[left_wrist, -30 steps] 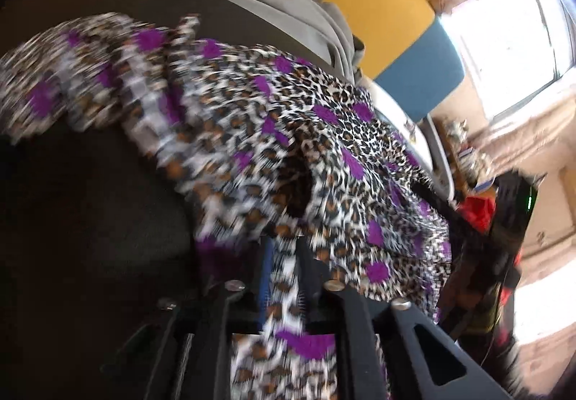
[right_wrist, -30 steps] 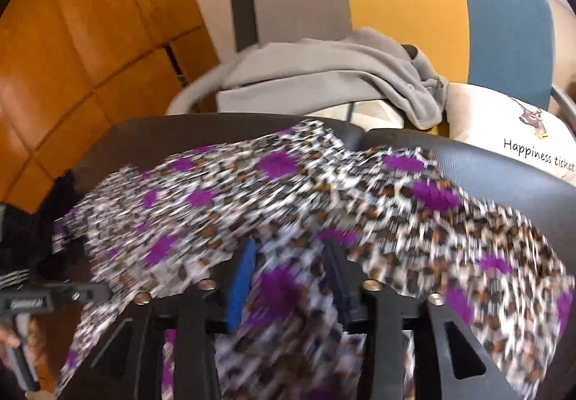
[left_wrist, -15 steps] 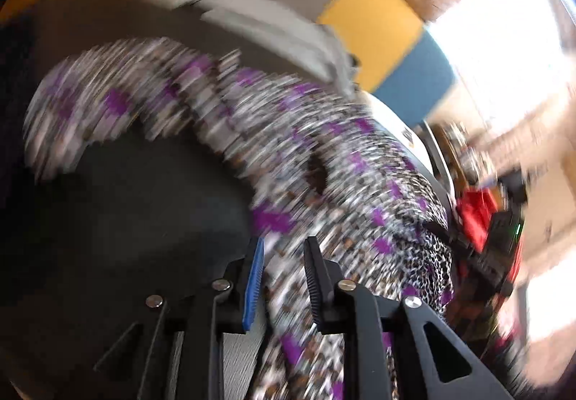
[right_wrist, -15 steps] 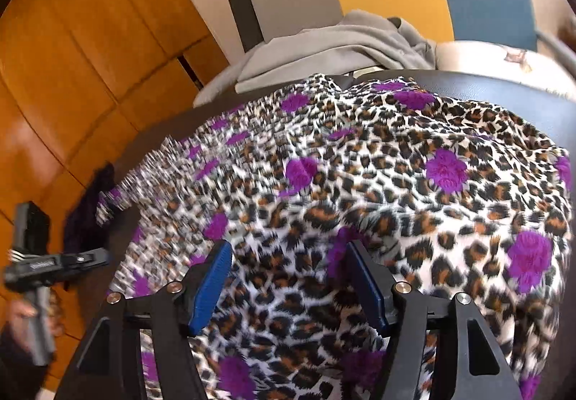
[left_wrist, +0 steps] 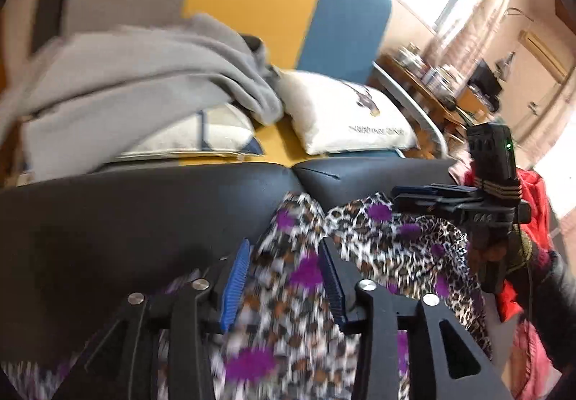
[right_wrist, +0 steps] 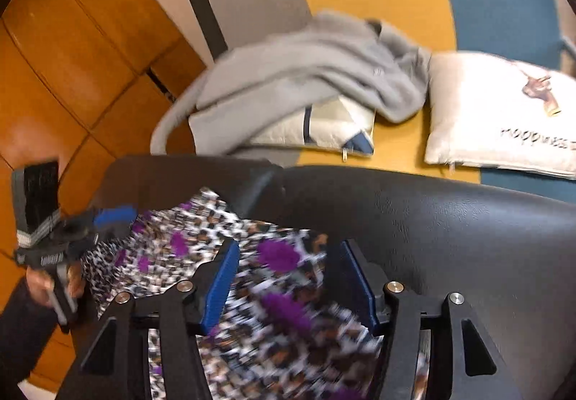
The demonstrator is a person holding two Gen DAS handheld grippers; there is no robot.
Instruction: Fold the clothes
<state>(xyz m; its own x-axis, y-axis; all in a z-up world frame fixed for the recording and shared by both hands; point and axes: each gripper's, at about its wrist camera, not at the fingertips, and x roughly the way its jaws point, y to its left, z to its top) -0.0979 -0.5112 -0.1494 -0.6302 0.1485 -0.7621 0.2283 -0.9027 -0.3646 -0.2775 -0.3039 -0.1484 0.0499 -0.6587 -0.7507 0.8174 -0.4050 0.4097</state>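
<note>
Both tools stand unclenched: the left gripper (left_wrist: pixel 284 272), jaws just widening, and the right gripper (right_wrist: pixel 289 279), jaws just narrowing, hang over the leopard-print garment (right_wrist: pixel 273 277), apparently just dropped bunched on the black seat (right_wrist: pixel 450 220) for re-gripping.

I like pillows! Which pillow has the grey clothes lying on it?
The blue-striped pillow on the left. The grey garment drapes over it; the deer-print pillow beside it lies uncovered.
</note>
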